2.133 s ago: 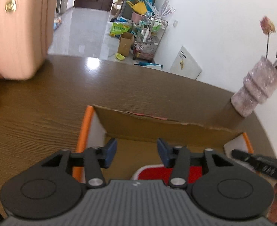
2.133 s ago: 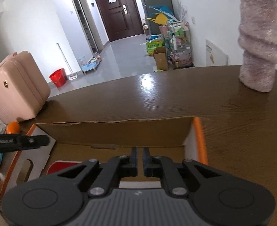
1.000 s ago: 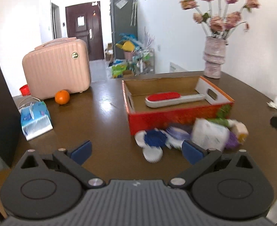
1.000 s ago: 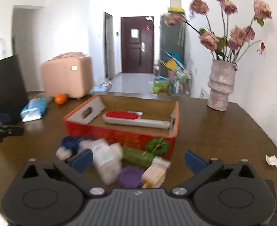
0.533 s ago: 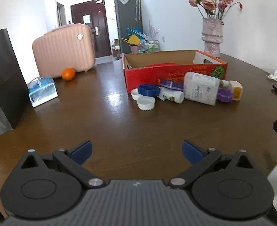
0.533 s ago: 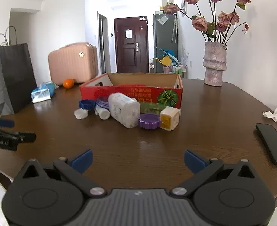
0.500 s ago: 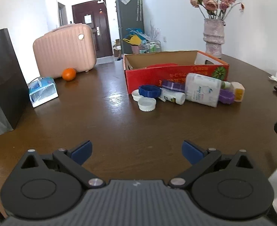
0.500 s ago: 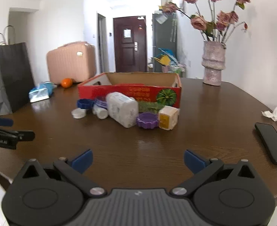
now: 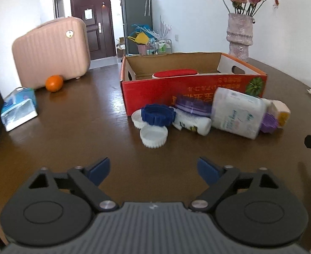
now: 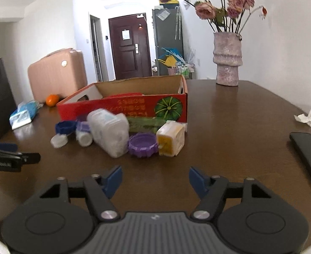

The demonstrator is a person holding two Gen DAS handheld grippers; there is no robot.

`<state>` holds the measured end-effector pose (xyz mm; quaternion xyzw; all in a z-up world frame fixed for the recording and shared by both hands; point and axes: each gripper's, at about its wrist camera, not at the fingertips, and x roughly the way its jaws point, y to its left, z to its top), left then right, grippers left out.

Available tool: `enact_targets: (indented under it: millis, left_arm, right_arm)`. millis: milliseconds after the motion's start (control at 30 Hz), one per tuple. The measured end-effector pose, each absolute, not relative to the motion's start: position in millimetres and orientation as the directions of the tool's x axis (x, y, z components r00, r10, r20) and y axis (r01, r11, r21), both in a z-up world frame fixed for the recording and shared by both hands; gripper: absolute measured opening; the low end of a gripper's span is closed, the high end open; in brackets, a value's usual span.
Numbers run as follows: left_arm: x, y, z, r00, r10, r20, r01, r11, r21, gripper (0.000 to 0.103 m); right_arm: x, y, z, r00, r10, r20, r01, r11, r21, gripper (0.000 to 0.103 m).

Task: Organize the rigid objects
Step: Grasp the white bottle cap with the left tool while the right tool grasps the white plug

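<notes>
Both grippers have pulled back out of the red cardboard box and now face the table from the near side, closer to the clutter than half a second ago. On the left, the left gripper hangs over the brown wooden table, jaws spread wide and empty, aimed at the white ribbed lid and the blue ribbed lid. To the right lie the white squat plastic bottle, the purple ribbed lid and the yellow-and-white cube container, all just in front of the box. The right gripper is likewise wide apart, holding nothing. Only a red-topped white brush sits inside the box, so most of the sorting is probably still ahead.
</notes>
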<state>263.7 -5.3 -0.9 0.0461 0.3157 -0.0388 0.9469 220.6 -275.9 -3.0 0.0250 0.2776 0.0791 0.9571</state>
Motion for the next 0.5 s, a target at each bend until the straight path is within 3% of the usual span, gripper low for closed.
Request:
enact_targets:
  millis: [100,367,433,500]
  left_arm:
    - [294.5,-7.1,-6.0,0.78,-0.032,-0.625,0.104,0.991,0.079,0.075]
    - [343.2,-6.4,-14.0,0.746,-0.054,-0.664,0.117,0.992,0.051,0.061]
    - [347.9,-4.6,-16.8,0.734,-0.051,-0.678,0.105,0.994,0.039,0.041]
    - [348.8,-1.8,-18.3,0.733,-0.06,-0.678,0.102,0.995,0.022,0.041]
  right_arm:
    - [245.4,-274.9,-4.6,0.828,0.165,-0.536,-0.135,0.986,0.096,0.059]
    - [303.2,-275.3,-6.7,0.846,0.118,-0.52,-0.062,0.99,0.124,0.058]
    - [316.5,-275.4,-8.8,0.836,0.112,-0.537,-0.052,0.991,0.127,0.056]
    - [325.4,-277.0,-11.2,0.834,0.112,-0.54,-0.04,0.989,0.143,0.051]
